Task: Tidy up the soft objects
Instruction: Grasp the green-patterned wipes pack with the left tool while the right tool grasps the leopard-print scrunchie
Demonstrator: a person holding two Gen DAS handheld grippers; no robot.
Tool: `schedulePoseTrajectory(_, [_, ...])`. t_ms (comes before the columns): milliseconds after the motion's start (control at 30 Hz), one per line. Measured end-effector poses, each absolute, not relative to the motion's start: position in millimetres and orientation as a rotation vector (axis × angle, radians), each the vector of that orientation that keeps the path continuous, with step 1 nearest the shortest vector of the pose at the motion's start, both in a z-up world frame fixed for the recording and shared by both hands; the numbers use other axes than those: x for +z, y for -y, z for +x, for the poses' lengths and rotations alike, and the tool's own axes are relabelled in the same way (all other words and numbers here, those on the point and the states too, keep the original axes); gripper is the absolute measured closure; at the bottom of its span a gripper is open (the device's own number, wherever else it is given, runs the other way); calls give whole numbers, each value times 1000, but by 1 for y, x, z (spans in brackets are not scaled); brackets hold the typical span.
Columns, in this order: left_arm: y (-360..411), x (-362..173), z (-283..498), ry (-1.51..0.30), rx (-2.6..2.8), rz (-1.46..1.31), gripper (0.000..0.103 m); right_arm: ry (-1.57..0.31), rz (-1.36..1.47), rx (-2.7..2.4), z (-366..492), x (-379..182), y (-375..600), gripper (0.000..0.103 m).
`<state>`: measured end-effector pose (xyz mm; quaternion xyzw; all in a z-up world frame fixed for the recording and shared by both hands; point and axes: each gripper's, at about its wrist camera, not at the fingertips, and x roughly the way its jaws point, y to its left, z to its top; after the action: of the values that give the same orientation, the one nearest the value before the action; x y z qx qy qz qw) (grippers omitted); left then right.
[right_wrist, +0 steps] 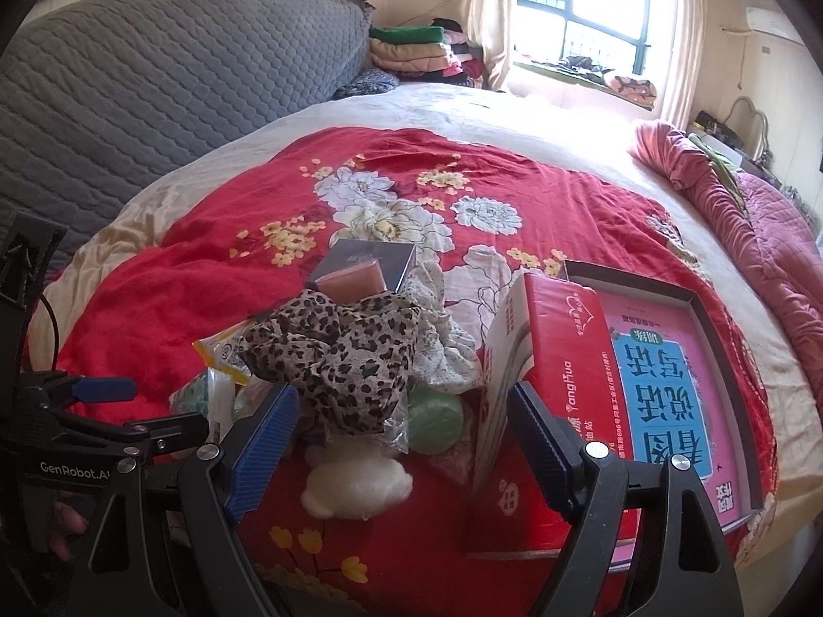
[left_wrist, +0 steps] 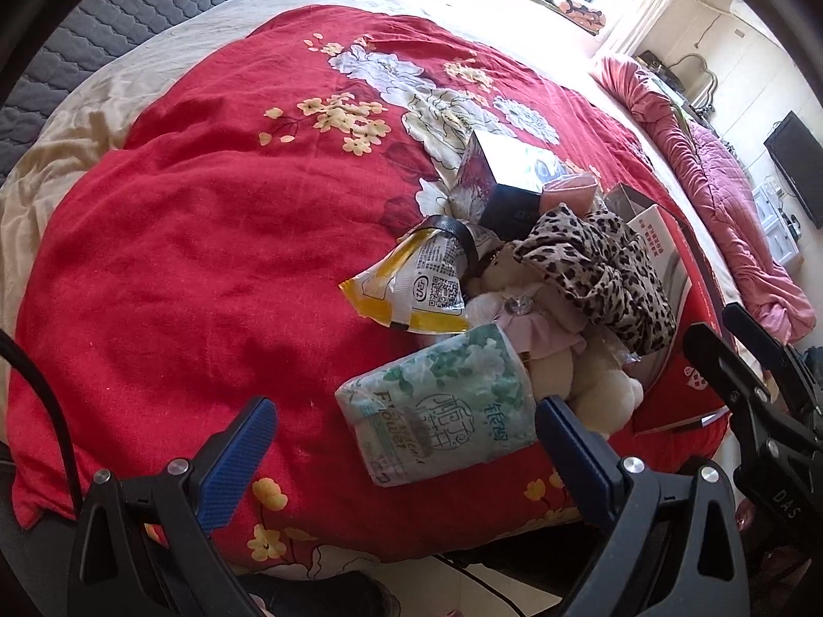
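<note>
Hovering wide open and empty, the left gripper (left_wrist: 406, 442) frames the floral tissue pack (left_wrist: 437, 406) at the pile's near edge on the red blanket (left_wrist: 180, 257). Right gripper (right_wrist: 401, 437), equally spread and empty, faces the leopard-print cloth (right_wrist: 334, 355). Sorting looks barely begun; next, close squarely on the pack.

I stand at the foot of a wide bed (right_wrist: 170, 190) spread with a red floral blanket (right_wrist: 206, 277) over a cream sheet. A grey quilted headboard (right_wrist: 154, 67) fills the far left corner. Daylight pours through a barred window (right_wrist: 581, 10) with pale curtains (right_wrist: 488, 15). A pink quilt (right_wrist: 746, 236) lies bunched along the bed's right edge.
</note>
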<state>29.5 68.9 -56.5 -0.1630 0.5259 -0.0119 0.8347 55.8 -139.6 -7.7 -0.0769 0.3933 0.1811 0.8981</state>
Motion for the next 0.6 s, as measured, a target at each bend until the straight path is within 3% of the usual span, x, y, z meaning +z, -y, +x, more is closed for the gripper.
schedulePoseTrajectory(467, [-68,-92,44,-1236,-83,-385,2,-826,-300,443,74,-20,103,19])
schedulePoseTrajectory(600, [-67,-101,48,-1252,-111,-420,11,-837,-361,455,79,-31,89,19])
